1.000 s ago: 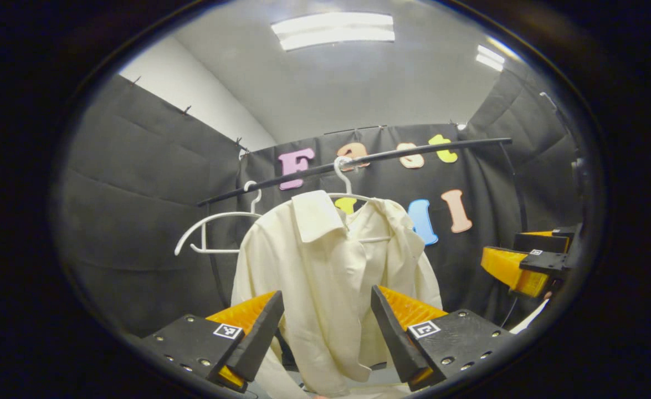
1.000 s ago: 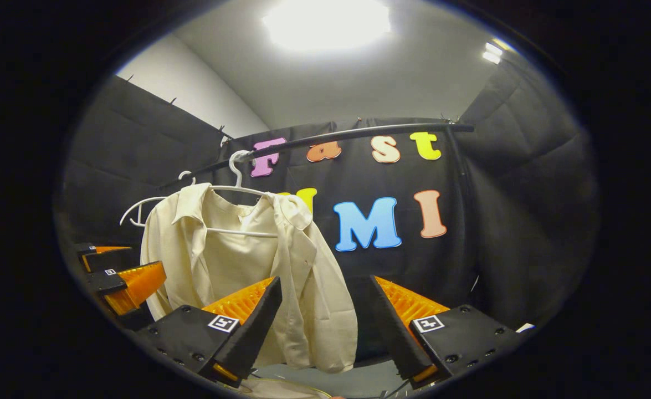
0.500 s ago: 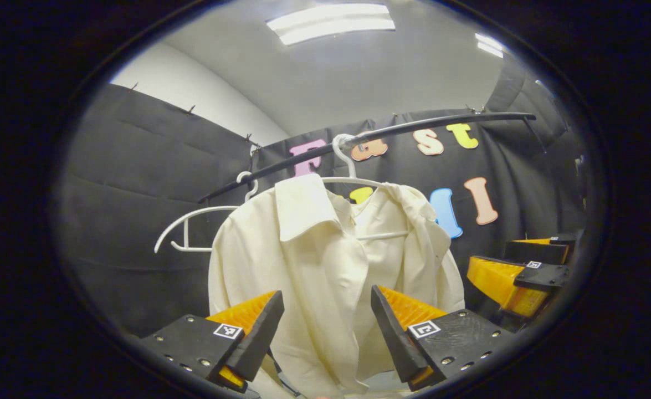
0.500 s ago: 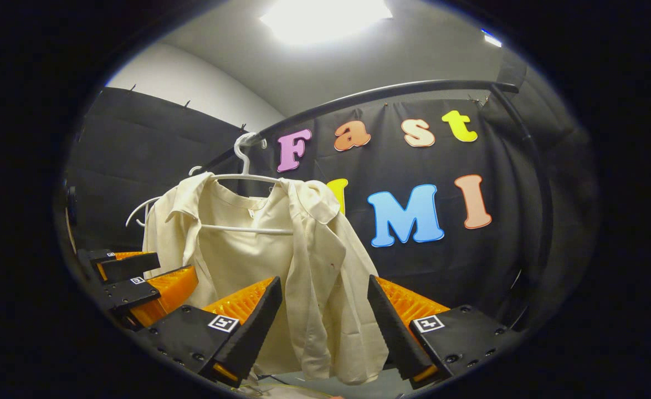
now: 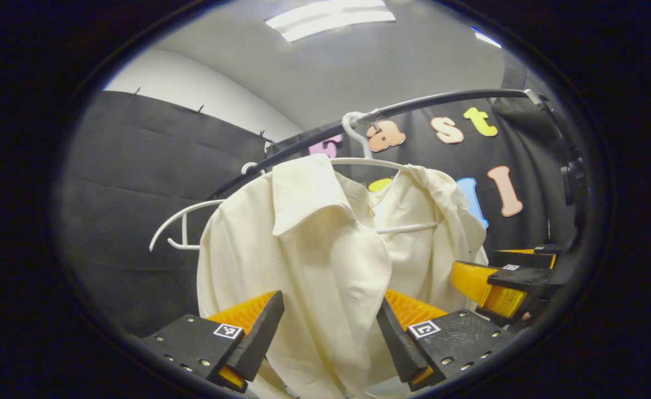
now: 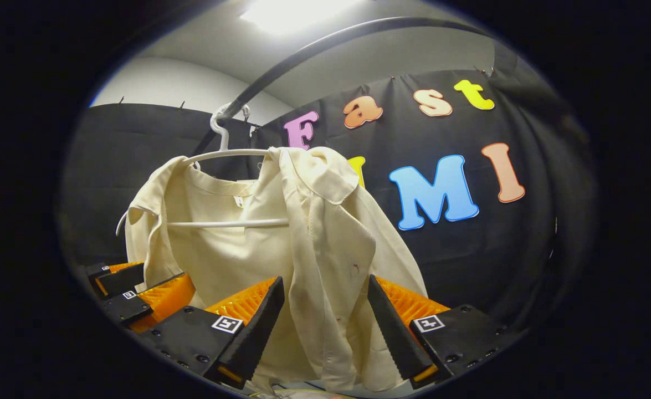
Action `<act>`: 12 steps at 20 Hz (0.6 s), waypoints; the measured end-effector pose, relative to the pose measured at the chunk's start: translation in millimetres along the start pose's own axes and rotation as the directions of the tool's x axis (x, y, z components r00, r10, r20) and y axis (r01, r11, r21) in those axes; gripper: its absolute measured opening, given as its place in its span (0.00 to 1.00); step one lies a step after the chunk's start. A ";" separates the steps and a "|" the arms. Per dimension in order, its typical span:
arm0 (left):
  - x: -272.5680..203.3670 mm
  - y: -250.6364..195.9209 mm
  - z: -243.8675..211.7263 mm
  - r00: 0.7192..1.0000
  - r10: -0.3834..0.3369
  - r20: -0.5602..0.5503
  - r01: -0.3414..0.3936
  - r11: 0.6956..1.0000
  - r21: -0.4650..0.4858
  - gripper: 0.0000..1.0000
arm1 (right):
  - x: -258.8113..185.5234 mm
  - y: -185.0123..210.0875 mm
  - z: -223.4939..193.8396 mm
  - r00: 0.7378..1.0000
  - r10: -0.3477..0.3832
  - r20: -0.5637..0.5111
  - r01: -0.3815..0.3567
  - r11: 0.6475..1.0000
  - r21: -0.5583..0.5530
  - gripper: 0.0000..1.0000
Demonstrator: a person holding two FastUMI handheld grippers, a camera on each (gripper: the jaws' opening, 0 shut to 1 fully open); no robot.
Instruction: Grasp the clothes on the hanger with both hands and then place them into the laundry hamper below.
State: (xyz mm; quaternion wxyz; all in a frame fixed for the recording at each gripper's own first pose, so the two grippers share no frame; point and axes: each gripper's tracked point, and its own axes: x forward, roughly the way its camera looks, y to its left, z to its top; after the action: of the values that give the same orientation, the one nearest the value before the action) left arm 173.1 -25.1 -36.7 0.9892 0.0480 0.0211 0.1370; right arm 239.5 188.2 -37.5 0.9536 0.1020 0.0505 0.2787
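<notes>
A cream collared shirt (image 5: pixel 325 260) hangs on a white hanger (image 5: pixel 358 144) from a black rail (image 5: pixel 441 100). In the left gripper view, my left gripper (image 5: pixel 328 310) is open, and the shirt's left front panel hangs down between its fingers without being pinched. My right gripper (image 5: pixel 472 265) sits at the shirt's right side. In the right gripper view, the shirt (image 6: pixel 303 249) hangs close ahead on its hanger (image 6: pixel 231 155). The right gripper (image 6: pixel 325 291) is open, with the shirt's right front panel between its fingers. The left gripper (image 6: pixel 167 275) is low at the left, against the cloth.
An empty white hanger (image 5: pixel 184 221) hangs on the rail left of the shirt. The rail (image 6: pixel 314 47) curves overhead in the right gripper view. Black cloth walls close in the booth behind and on both sides.
Both grippers have moved in toward the shirt, which now looks larger. Its front panels now hang between the open fingers of each gripper. The rail sits higher in both views.
</notes>
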 end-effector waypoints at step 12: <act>14.2 16.3 -3.4 0.996 0.083 -0.021 -0.082 0.996 0.022 0.62 | 52.7 3.3 -8.3 0.999 -0.045 -0.021 0.046 0.999 0.025 0.96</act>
State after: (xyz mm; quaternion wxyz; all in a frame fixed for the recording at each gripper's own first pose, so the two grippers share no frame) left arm 182.1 -5.2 -38.8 0.9818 0.0577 0.0315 0.1782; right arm 280.7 220.9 -46.9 0.9577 0.1102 0.0661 0.2574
